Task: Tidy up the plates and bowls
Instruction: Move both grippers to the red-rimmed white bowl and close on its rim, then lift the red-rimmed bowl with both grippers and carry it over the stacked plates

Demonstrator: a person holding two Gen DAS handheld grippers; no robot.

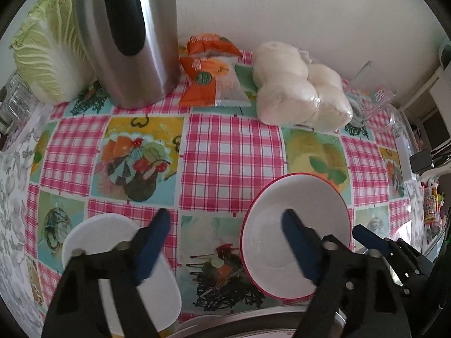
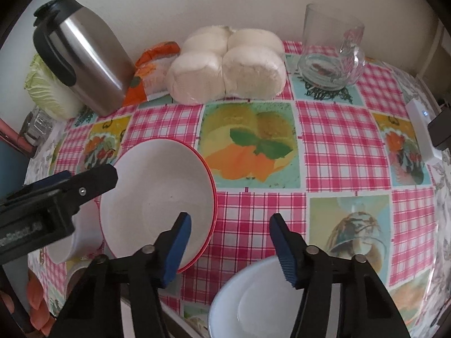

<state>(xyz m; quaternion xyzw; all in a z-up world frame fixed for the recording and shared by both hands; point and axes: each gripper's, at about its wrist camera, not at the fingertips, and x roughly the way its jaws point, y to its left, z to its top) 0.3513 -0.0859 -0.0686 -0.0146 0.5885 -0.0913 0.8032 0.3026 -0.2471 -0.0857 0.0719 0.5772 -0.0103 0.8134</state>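
While both jaws gape empty, red-rimmed bowl (image 1: 296, 239) btwn white bowl (image 1: 95, 233), plate (image 2: 253, 301).

The bowl (image 2: 157, 194) is white with a red rim; the bench cloth (image 1: 234, 155) has pink-white checks and fruit pictures.

A desk (image 2: 324, 140) covered in a pink checked cloth with fruit pictures. On it sit a red-rimmed bowl (image 2: 157, 194), a white bowl (image 1: 112, 242), a blue-rimmed plate (image 2: 253, 304), a steel jug (image 2: 90, 64), a cabbage (image 1: 48, 59), an orange packet (image 1: 214, 81), wrapped buns (image 2: 228, 67) and a glass mug (image 2: 329, 50).
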